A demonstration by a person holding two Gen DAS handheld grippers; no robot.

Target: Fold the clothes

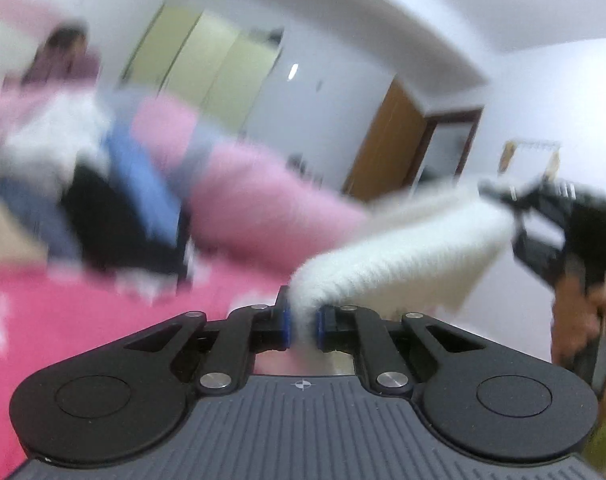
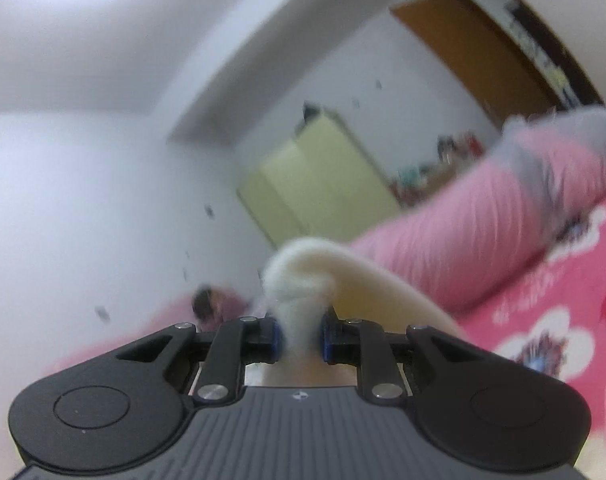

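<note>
Closest to the left wrist camera, the left hand-held gripper (image 1: pixel 303 326) has its blue pads pinched tight on a bunched edge of a white fuzzy garment (image 1: pixel 403 264), with only that thin wad of fabric between the jaws. From there the garment stretches up and to the right across the view to the right hand-held gripper (image 1: pixel 499 196), which a hand (image 1: pixel 579 320) holds by its handle at the picture's right edge. In the right wrist view, the right hand-held gripper (image 2: pixel 299 338) is likewise clamped on a thicker roll of the same white fuzzy garment (image 2: pixel 299 280), its jaws standing a little apart around the cloth, and a cream-coloured stretch of the fabric trails off to the right and downward. The garment hangs in the air between the two grippers, lifted above a bed with a pink flowered sheet (image 2: pixel 543 312). A pink quilt (image 1: pixel 263 204) lies rolled along the bed, and a blurred pile of clothes (image 1: pixel 115 208), black, blue and white, sits beside it. A pale yellow wardrobe (image 2: pixel 319 176) and a brown wooden door (image 1: pixel 387 144) stand against the white walls. Both views are blurred.
</note>
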